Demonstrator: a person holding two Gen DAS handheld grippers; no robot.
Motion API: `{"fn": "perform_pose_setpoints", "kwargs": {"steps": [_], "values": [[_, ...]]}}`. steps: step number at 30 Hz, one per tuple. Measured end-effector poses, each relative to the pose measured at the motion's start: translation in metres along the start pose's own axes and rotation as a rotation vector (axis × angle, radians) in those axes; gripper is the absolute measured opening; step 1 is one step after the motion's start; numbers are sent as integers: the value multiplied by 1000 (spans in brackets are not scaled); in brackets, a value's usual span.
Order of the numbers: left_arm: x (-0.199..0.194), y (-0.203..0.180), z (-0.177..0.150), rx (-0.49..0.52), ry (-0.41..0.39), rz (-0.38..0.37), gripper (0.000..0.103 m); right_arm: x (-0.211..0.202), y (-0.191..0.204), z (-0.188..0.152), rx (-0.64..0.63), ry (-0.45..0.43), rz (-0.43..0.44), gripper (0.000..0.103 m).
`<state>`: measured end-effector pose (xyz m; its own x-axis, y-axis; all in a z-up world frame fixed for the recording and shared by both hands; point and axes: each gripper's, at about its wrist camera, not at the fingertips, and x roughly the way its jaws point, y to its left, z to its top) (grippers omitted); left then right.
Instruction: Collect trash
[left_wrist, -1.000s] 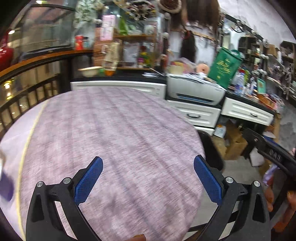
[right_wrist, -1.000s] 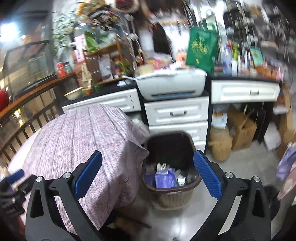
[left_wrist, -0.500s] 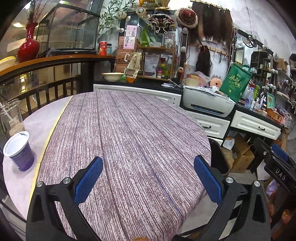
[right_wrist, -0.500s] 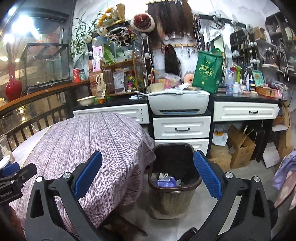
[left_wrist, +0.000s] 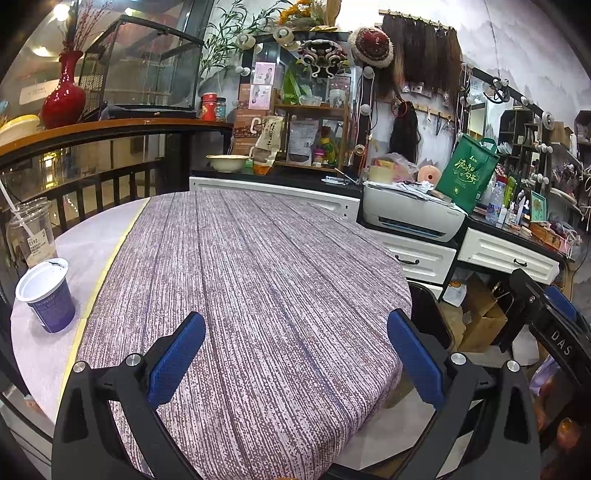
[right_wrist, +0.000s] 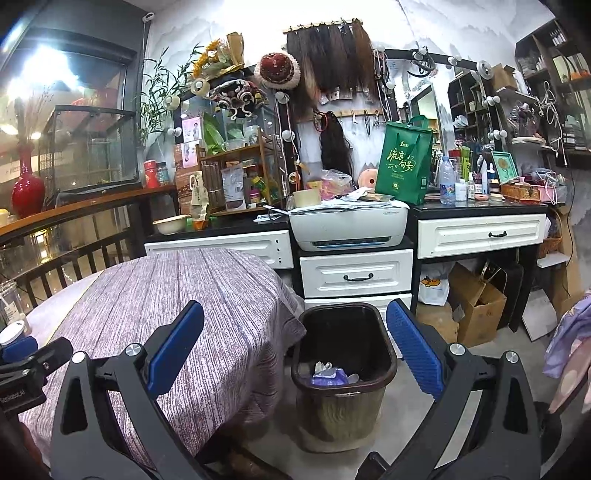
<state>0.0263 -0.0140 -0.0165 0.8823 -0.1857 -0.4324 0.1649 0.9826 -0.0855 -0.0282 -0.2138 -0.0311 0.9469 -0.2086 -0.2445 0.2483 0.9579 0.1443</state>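
Round surface (left_wrist: 258, 280) under a striped cloth, otherwise bare. One bin (right_wrist: 343, 373) on the floor, directly ahead of the right tongs (right_wrist: 295, 349), some trash inside. Two cups far left of the left tongs (left_wrist: 295, 356): one clear cup (left_wrist: 31, 232), one purple cup (left_wrist: 46, 295), upright. Left tongs nearer. Both tongs spread, empty.

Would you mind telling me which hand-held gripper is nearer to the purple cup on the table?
Left. The left hand-held gripper hovers over the table just right of the purple cup; the right hand-held gripper is beyond the table's opposite edge.
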Motion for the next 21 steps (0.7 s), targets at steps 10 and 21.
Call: {"fn": "perform_pose_setpoints", "kwargs": {"steps": [10, 21], "values": [[-6, 6, 1, -12, -17, 1, 97, 2, 0, -1, -14, 12, 5, 97], [-6, 5, 2, -7, -15, 3, 97, 2, 0, -2, -14, 14, 8, 97]]}}
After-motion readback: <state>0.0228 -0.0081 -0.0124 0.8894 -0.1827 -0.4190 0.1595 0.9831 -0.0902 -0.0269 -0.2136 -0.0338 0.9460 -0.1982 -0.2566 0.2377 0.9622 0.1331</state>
